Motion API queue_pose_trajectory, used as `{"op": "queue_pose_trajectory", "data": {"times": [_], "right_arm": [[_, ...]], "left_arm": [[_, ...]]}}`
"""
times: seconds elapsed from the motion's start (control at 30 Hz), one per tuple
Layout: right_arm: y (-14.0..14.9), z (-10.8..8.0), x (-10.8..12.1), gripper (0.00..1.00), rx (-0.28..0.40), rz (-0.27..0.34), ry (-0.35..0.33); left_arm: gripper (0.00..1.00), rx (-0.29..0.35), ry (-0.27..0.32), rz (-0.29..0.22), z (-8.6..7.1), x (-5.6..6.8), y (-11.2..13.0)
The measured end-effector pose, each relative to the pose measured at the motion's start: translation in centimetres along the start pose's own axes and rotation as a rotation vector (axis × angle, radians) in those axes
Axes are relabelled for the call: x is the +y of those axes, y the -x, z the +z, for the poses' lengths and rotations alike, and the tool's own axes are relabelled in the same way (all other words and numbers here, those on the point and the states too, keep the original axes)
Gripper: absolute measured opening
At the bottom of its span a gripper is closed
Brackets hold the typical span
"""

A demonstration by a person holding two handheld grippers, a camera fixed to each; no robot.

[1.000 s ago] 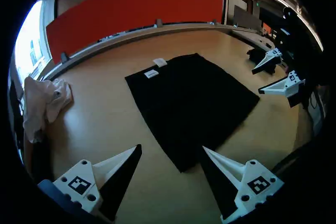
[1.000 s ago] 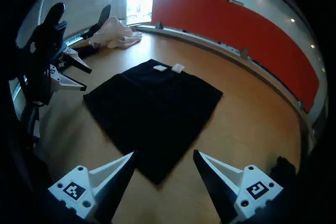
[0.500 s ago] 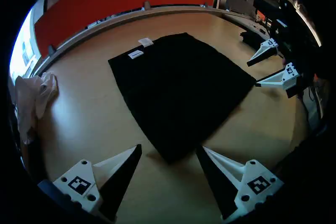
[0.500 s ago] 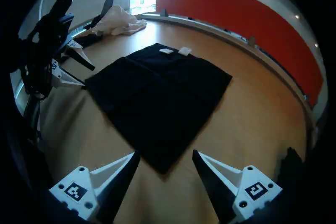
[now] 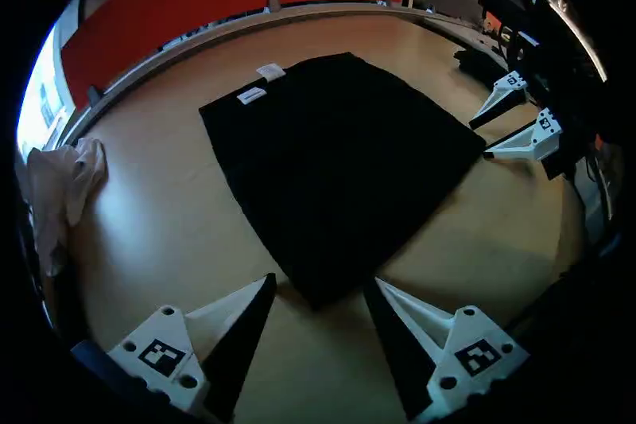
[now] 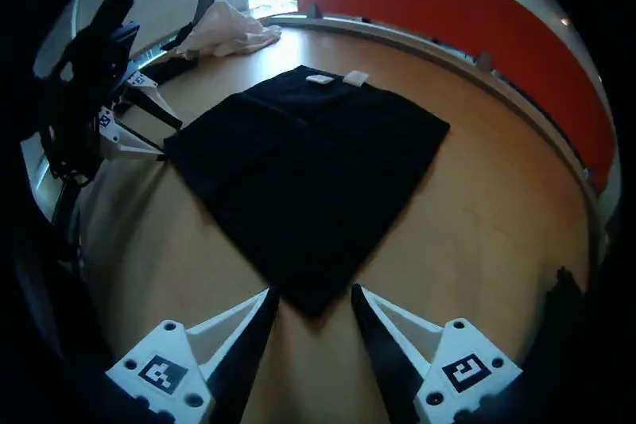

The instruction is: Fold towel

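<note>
Black towel (image 5: pixel 342 153) spread flat, left claw (image 5: pixel 319 281) and right claw (image 6: pixel 315 290) open at corners

- left gripper (image 5: pixel 318 281): low at near edge of scene, pointing forward and slightly down; two white fingers (image 5: pixel 222 317) with dark inner faces, tips apart, jaws open with moderate gap
- right gripper (image 6: pixel 315 290): same pose, low and near, pointing forward and down; fingers (image 6: pixel 405 328) apart, jaws open
- in left gripper view, right gripper (image 5: pixel 479 141) at far right, tips pointing left, jaws open
- in right gripper view, left gripper (image 6: pixel 172 141) at far left, tips pointing right, jaws open
- two grippers well apart, tips angled toward each other
</note>
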State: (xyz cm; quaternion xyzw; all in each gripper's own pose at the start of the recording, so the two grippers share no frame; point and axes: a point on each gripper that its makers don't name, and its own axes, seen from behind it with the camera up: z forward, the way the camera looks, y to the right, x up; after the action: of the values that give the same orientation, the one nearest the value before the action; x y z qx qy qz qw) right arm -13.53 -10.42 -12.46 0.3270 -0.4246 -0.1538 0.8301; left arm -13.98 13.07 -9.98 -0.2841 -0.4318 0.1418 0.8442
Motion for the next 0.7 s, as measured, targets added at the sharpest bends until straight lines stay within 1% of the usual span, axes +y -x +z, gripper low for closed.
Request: {"op": "queue_pose_trajectory", "data": {"times": [0.1, 0.33, 0.4, 0.47, 0.53, 0.7], "right_arm": [[-0.09, 0.03, 0.06, 0.61, 0.002, -0.012, 0.004], [-0.26, 0.23, -0.28, 0.44, 0.004, -0.031, -0.01], [-0.3, 0.29, -0.41, 0.38, 0.004, -0.035, -0.013], [-0.31, 0.3, -0.57, 0.32, 0.004, -0.037, -0.016], [-0.29, 0.29, -0.67, 0.26, 0.005, -0.038, -0.017], [-0.29, 0.17, -0.79, 0.18, 0.007, -0.036, -0.015]], "left_arm": [[0.77, 0.0, -0.003, 0.001, 0.02, -0.03, 0.01], [0.7, 0.002, -0.004, 0.002, -0.02, 0.19, 0.03], [0.64, 0.0, -0.003, 0.003, -0.03, 0.27, 0.05], [0.52, -0.003, -0.001, 0.006, -0.03, 0.39, 0.05], [0.43, -0.004, -0.001, 0.007, 0.0, 0.5, 0.02], [0.22, -0.006, -0.01, -0.001, 0.1, 0.53, -0.09]]}}
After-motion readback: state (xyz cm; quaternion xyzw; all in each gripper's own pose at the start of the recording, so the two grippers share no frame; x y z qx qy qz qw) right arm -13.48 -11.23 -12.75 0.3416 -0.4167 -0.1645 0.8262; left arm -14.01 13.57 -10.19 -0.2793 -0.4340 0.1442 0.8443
